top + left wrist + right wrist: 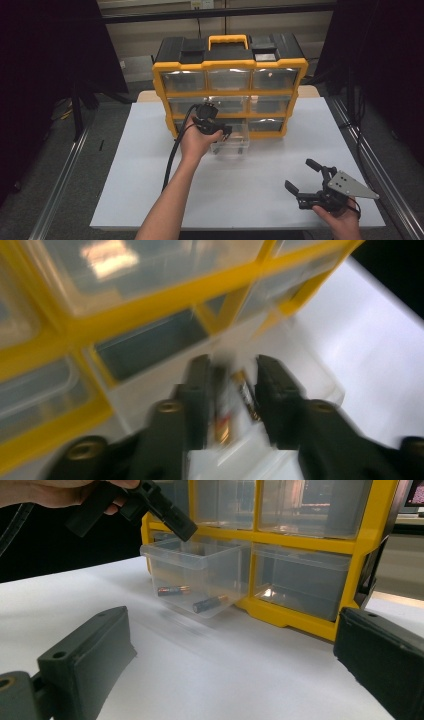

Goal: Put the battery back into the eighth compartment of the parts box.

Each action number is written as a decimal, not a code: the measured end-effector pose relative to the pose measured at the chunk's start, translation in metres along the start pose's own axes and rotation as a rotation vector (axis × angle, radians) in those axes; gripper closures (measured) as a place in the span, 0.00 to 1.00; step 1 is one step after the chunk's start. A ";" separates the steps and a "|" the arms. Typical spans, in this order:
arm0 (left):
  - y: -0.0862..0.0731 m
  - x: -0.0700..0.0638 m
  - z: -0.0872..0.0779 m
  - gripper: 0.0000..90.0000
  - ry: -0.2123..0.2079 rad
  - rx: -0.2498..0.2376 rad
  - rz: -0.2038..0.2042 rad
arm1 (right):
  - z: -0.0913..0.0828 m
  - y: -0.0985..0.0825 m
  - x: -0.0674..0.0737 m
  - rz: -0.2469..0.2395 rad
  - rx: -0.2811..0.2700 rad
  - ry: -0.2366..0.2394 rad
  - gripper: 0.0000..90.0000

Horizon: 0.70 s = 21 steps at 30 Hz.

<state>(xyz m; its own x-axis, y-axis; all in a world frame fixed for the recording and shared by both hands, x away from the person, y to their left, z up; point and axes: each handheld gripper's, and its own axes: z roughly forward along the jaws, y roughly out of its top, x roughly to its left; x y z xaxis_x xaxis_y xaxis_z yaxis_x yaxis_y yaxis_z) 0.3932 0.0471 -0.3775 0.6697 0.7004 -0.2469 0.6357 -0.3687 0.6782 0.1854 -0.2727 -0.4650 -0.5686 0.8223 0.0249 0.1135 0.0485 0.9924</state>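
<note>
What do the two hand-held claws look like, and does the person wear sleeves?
Both are black two-jaw tools with blocky flat pads. The left claw trails a thick black cable over the table. The right claw carries a grey three-cornered plate with small holes on top. The forearms are bare, without sleeves.

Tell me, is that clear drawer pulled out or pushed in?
Pulled out. The clear drawer sticks forward from the bottom row of the yellow cabinet, open at the top, with two batteries lying inside it.
</note>
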 end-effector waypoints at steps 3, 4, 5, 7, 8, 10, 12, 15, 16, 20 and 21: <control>0.000 0.001 -0.002 0.69 0.001 -0.006 -0.006 | 0.000 0.000 0.000 -0.001 0.001 0.006 0.02; -0.001 0.002 -0.003 0.66 0.002 -0.004 0.000 | 0.000 0.000 0.000 -0.004 -0.002 0.004 0.02; -0.001 0.003 -0.006 0.64 -0.003 0.011 0.008 | 0.000 0.000 0.000 -0.004 0.000 0.007 0.02; -0.002 0.003 -0.008 0.60 0.001 -0.005 0.009 | 0.000 0.000 0.000 -0.003 0.000 0.005 0.02; -0.003 0.003 -0.010 0.59 -0.003 -0.013 0.005 | 0.001 0.000 0.000 0.000 0.002 0.005 0.02; -0.004 0.004 -0.015 0.57 -0.007 -0.035 0.008 | 0.001 0.000 0.000 -0.004 0.001 0.006 0.02; -0.006 0.004 -0.018 0.51 0.001 -0.048 0.009 | 0.001 0.000 0.000 -0.004 0.001 0.004 0.02; -0.008 0.005 -0.026 0.48 -0.011 -0.076 0.009 | 0.001 0.000 -0.001 -0.007 0.005 0.004 0.02; -0.009 0.005 -0.028 0.46 -0.015 -0.090 0.019 | 0.002 0.000 0.000 -0.007 0.003 0.002 0.02; -0.012 0.004 -0.037 0.40 -0.026 -0.137 0.022 | 0.002 0.000 0.000 -0.005 0.000 0.004 0.02; -0.013 0.004 -0.039 0.38 -0.030 -0.152 0.022 | 0.002 0.000 -0.001 -0.009 0.004 0.002 0.02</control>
<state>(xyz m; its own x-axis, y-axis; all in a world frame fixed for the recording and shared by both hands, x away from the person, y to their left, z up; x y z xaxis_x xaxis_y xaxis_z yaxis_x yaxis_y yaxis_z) 0.3731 0.0781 -0.3604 0.6952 0.6740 -0.2501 0.5568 -0.2848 0.7802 0.1875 -0.2719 -0.4650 -0.5713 0.8206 0.0167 0.1115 0.0575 0.9921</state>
